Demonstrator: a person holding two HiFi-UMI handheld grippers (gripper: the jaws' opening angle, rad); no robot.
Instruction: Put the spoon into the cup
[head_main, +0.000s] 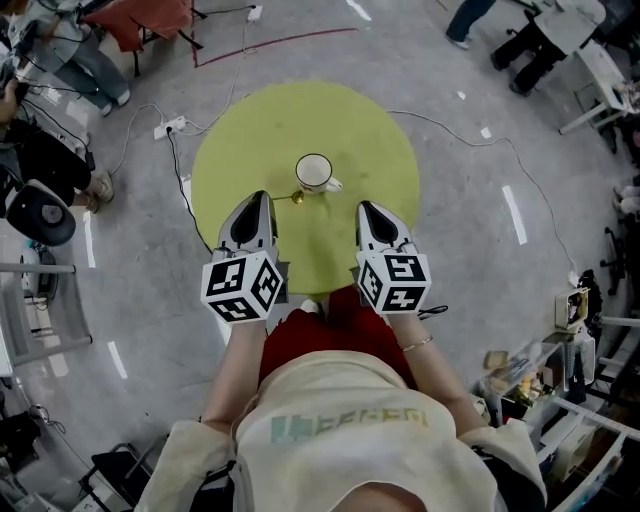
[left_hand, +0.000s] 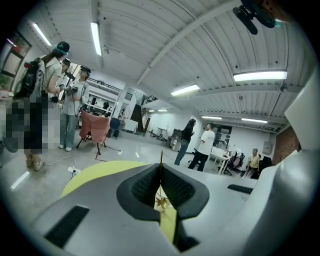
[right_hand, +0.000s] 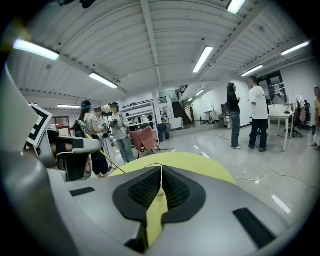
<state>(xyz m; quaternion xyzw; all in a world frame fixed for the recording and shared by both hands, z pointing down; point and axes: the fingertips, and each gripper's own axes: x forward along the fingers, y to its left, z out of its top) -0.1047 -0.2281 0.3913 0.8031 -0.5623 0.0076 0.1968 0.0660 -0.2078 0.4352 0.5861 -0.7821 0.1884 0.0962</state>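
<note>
A white cup (head_main: 314, 172) stands upright near the middle of the round yellow-green table (head_main: 375, 140), its handle pointing right. My left gripper (head_main: 262, 197) is just left of and nearer than the cup, shut on a thin gold spoon (head_main: 290, 197). The spoon's end pokes out toward the foot of the cup. In the left gripper view the spoon (left_hand: 161, 200) runs as a thin gold rod with a small ornament between the closed pads of the left gripper (left_hand: 161, 172). In the right gripper view the spoon (right_hand: 105, 155) slants out at the left. My right gripper (head_main: 368, 210) (right_hand: 160, 175) is shut and holds nothing, right of the cup.
The table stands on a grey floor with a power strip (head_main: 170, 127) and cables to its left and behind it. A red folding chair (head_main: 150, 20) stands at the far left. Several people stand around the hall. Shelves and clutter fill the right edge.
</note>
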